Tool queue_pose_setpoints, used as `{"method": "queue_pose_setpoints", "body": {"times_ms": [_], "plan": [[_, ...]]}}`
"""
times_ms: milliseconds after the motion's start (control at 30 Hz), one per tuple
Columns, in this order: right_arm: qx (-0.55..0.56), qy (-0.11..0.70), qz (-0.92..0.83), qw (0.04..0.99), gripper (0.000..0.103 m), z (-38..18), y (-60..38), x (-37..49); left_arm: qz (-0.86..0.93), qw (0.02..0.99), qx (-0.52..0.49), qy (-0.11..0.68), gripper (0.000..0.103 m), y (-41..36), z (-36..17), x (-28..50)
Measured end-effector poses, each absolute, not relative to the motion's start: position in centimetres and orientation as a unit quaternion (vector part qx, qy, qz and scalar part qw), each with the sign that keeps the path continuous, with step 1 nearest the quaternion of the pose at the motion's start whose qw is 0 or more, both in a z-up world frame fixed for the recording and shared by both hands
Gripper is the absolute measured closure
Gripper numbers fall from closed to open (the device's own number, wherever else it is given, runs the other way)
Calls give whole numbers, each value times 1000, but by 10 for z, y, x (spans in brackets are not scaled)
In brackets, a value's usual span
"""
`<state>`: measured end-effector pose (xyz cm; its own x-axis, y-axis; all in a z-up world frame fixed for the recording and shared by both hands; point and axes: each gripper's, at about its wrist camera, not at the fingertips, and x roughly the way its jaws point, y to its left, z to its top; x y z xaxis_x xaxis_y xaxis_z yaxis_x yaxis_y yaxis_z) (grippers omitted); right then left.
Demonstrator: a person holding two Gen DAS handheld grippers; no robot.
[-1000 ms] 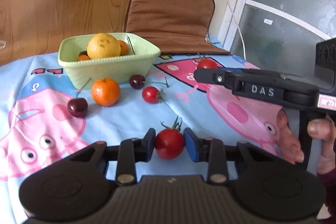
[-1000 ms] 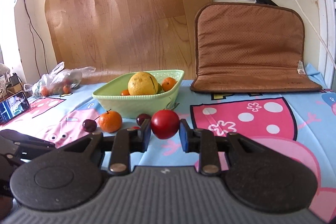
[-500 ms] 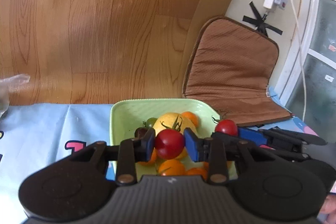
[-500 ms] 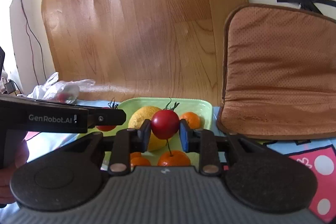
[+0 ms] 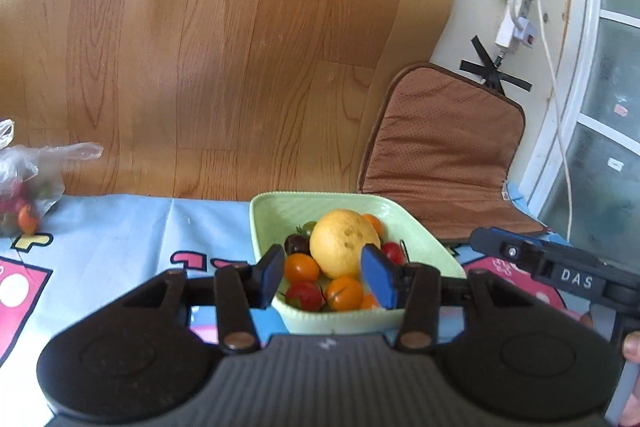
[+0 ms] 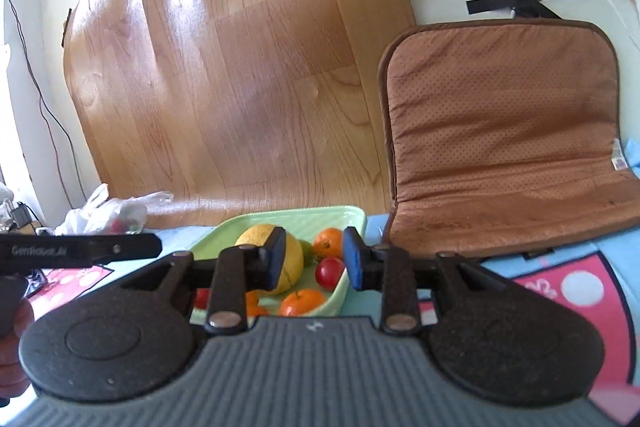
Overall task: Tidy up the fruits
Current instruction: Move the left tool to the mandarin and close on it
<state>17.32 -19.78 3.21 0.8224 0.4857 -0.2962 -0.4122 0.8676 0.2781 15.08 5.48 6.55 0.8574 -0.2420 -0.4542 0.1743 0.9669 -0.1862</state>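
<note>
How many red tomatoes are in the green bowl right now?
2. One tomato lies at the near edge of the bowl, and another sits on the right beside the big yellow fruit. More may be hidden underneath.

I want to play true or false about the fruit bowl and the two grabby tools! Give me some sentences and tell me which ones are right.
1. Both tools are open with nothing between their fingers. True: the left tool and the right tool are both open.
2. The bowl is blue. False: it is light green.
3. A big yellow fruit lies in the bowl. True.
4. The bowl holds only oranges. False: red tomatoes lie in it too.
5. A plastic bag lies on the table left of the bowl. True.
6. The brown cushion lies inside the bowl. False: it leans against the wall behind the table.
</note>
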Motion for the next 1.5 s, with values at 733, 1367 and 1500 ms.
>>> {"method": "queue_pose_setpoints", "body": {"times_ms": [733,1367,1500], "plan": [[26,303,298,905,69,-9,-166,148,-120,932,25,342,62,-2,16,163],[-29,294,306,905,72,-7,-145,149,-151,924,-60,347,62,30,18,69],[-36,283,307,908,72,-4,-149,121,-155,925,-58,341,62,28,18,60]]}}
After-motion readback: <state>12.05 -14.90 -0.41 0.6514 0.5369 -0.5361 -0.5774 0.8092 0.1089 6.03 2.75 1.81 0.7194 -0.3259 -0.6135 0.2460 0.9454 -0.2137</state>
